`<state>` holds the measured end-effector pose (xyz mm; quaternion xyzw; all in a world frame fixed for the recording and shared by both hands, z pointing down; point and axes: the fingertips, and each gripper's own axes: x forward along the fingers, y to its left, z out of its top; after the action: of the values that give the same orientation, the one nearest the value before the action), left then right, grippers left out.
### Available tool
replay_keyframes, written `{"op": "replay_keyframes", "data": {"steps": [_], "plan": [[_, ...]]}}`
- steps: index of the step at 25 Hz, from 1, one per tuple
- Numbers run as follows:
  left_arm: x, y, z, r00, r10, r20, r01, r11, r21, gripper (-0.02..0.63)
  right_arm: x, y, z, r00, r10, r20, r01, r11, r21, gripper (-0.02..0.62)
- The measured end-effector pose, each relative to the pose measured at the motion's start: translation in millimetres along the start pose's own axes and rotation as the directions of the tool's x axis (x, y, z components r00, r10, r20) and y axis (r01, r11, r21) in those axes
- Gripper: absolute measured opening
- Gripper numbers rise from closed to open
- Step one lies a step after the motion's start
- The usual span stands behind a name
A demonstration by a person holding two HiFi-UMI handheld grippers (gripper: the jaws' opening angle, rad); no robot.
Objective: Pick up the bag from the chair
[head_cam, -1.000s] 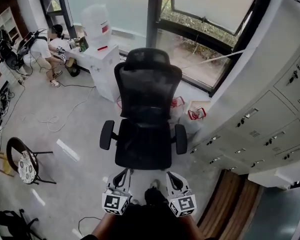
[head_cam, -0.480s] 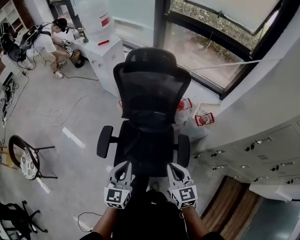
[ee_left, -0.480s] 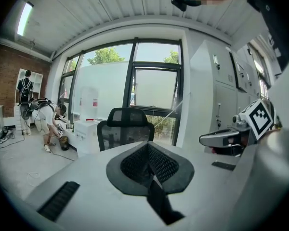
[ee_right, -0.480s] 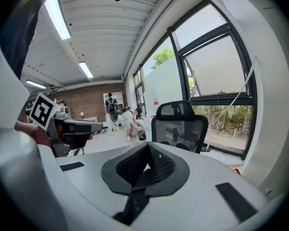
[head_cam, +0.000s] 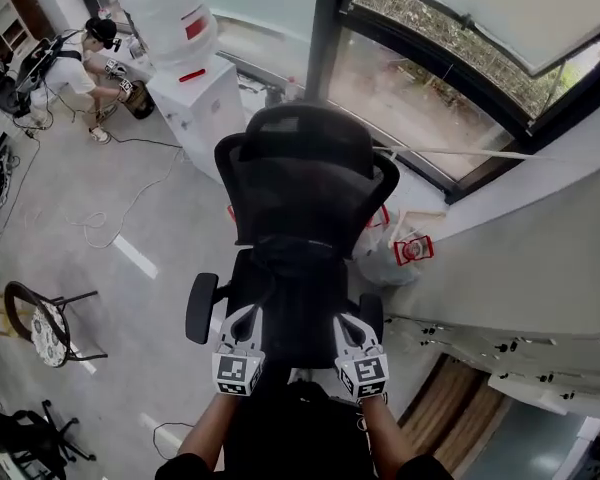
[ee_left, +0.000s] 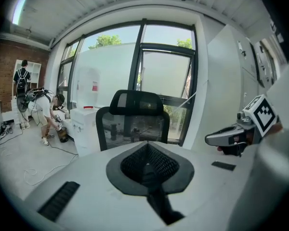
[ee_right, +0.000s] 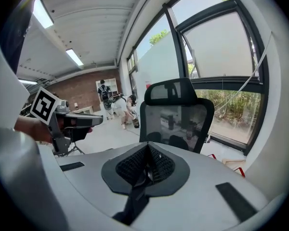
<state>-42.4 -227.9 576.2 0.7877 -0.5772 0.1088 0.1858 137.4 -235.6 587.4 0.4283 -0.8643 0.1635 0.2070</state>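
A black mesh office chair (head_cam: pixel 302 183) stands before the window, facing me. On its seat lies a dark shape with strap-like folds (head_cam: pixel 280 258); I cannot tell whether it is the bag. My left gripper (head_cam: pixel 242 316) and right gripper (head_cam: pixel 347 320) are side by side over the seat's front edge, both shut and empty. In the left gripper view the shut jaws (ee_left: pixel 147 168) point at the chair back (ee_left: pixel 133 124), with the right gripper (ee_left: pixel 231 137) beside them. From the right gripper view the shut jaws (ee_right: pixel 145 167) face the chair (ee_right: pixel 177 114), the left gripper (ee_right: pixel 73 121) alongside.
A white water dispenser (head_cam: pixel 180 78) stands left of the chair. A person (head_cam: pixel 75 63) crouches at far left. White plastic bags (head_cam: pixel 392 253) lie by the window. Grey lockers (head_cam: pixel 540 353) line the right side. A small stool (head_cam: pixel 45 323) and cables (head_cam: pixel 110 223) are on the floor.
Both grippers have moved forward and down together, from short of the chair to over the seat's front edge. The chair now looms larger in view.
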Motion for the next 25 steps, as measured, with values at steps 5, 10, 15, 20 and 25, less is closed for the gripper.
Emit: {"op": "replay_keyframes", "data": {"steps": [5,10,15,20,25], "plan": [[64.8,36.5,-33.7,0.996,-0.015,-0.085,0.016,1.0,0.015,-0.003,68.9,-25.5,-22.1,0.995,0.0,-0.1,-0.001,1.0,-0.01,0.0],[125.3,73.3,-87.8,0.979,-0.003,-0.204,0.006,1.0,0.013,-0.003,132.6,-57.4,-64.6,0.972,-0.009,-0.234,0.003,1.0,-0.025,0.002],[167.4,98.2,-144.9,0.944,-0.02,-0.33,0.017,1.0,-0.013,-0.002,178.1,-94.4,-116.6,0.93,-0.039,-0.366,0.035,0.999,-0.017,0.065],[201.5,109.1,-196.2,0.903,-0.059,-0.425,0.066,0.998,0.002,0.149,214.3,-121.3,-161.2,0.88,-0.036,-0.473,0.023,0.999,-0.033,0.114],[228.7,123.7,-235.8,0.88,-0.07,-0.469,0.082,0.997,0.005,0.166,242.2,-142.5,-202.7,0.841,-0.031,-0.54,0.026,1.0,-0.017,0.16]]}}
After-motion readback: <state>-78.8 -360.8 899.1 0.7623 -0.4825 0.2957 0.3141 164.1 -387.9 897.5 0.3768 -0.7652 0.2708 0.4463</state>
